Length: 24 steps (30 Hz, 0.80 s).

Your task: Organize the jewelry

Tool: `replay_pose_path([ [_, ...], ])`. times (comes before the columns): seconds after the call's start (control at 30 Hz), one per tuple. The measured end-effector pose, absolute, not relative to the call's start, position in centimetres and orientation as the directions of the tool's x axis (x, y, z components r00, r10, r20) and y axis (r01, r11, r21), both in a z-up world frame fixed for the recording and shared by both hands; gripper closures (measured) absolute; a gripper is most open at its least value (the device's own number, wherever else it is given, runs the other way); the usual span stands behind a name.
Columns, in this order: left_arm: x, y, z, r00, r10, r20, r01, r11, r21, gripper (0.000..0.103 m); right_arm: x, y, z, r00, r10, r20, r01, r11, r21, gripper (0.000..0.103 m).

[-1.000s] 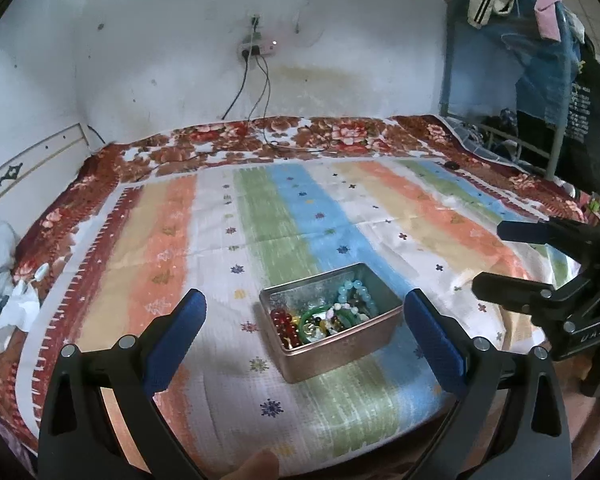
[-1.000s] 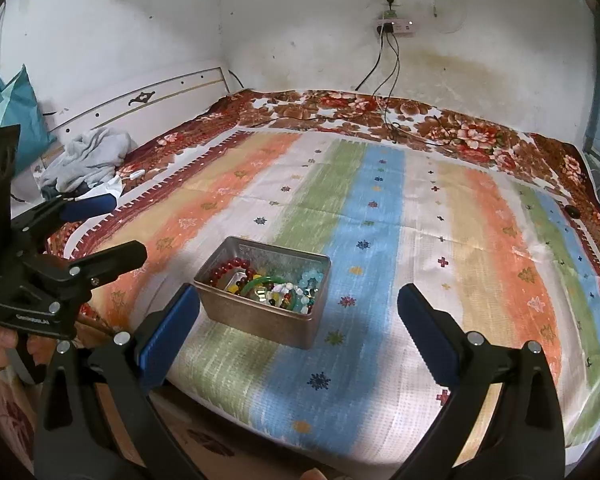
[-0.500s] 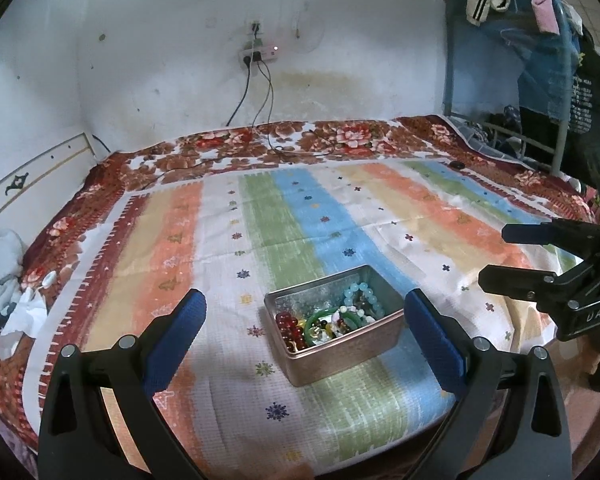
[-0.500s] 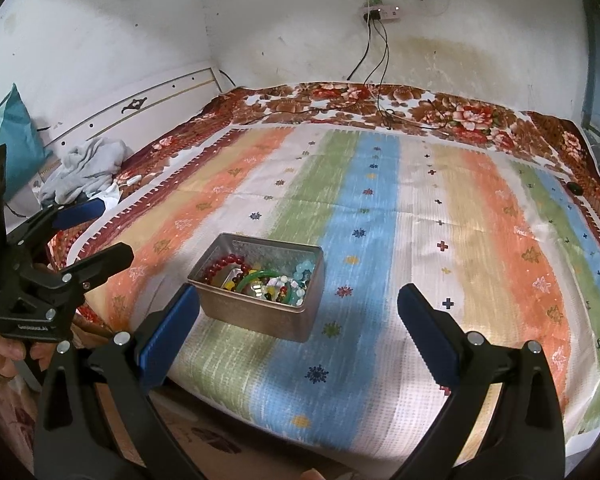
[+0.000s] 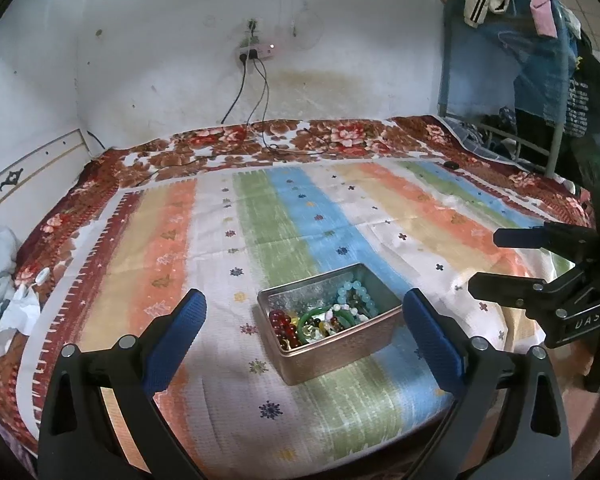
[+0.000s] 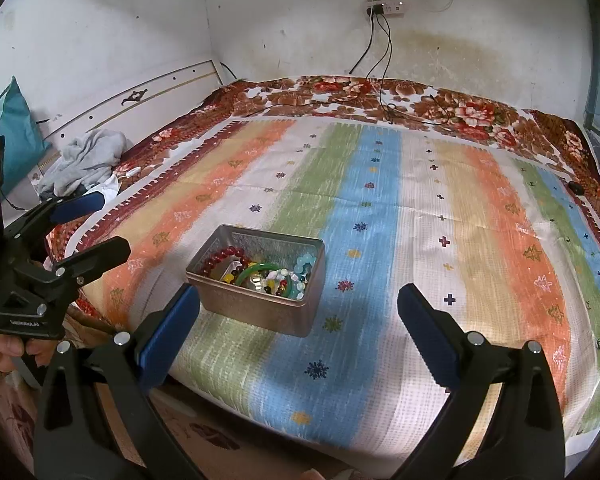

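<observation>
A metal tin (image 5: 342, 350) sits on the striped bedspread near the bed's front edge. It holds a red bead bracelet (image 5: 281, 320), a green bangle (image 5: 320, 314), a pale blue bead bracelet (image 5: 356, 290) and other beads. The tin also shows in the right wrist view (image 6: 260, 312), with the red bracelet (image 6: 220, 258) and green bangle (image 6: 260, 269) inside. My left gripper (image 5: 302, 330) is open and empty, held just in front of the tin. My right gripper (image 6: 300, 328) is open and empty, to the right of the tin. Each gripper shows in the other's view.
The striped cloth (image 6: 420, 220) covers a floral blanket (image 5: 300, 140) on the bed. Cables (image 5: 260, 120) run from a wall socket onto the bed. Grey clothes (image 6: 84, 156) lie at the headboard side. A clothes rack (image 5: 540, 60) stands at the right.
Both grippers have tilted and moved slightly, so the tin sits a little higher and more central between the left fingers. Both stay open and empty. The tin has not moved.
</observation>
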<state>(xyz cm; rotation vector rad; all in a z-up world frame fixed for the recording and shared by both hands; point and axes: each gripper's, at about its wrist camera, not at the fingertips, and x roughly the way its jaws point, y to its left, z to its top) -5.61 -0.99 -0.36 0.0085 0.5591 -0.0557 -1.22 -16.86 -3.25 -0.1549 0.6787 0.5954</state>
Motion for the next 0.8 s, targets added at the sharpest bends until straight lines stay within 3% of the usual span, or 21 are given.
replay_pose_path([
  [0.8,-5.44,-1.03,-0.59,0.831,-0.057,-0.553,0.048,0.998,-0.031,0.006,-1.22,-16.63,-3.22,0.62,0.464,-0.633,-0.564,0.824,0.052,0.005],
])
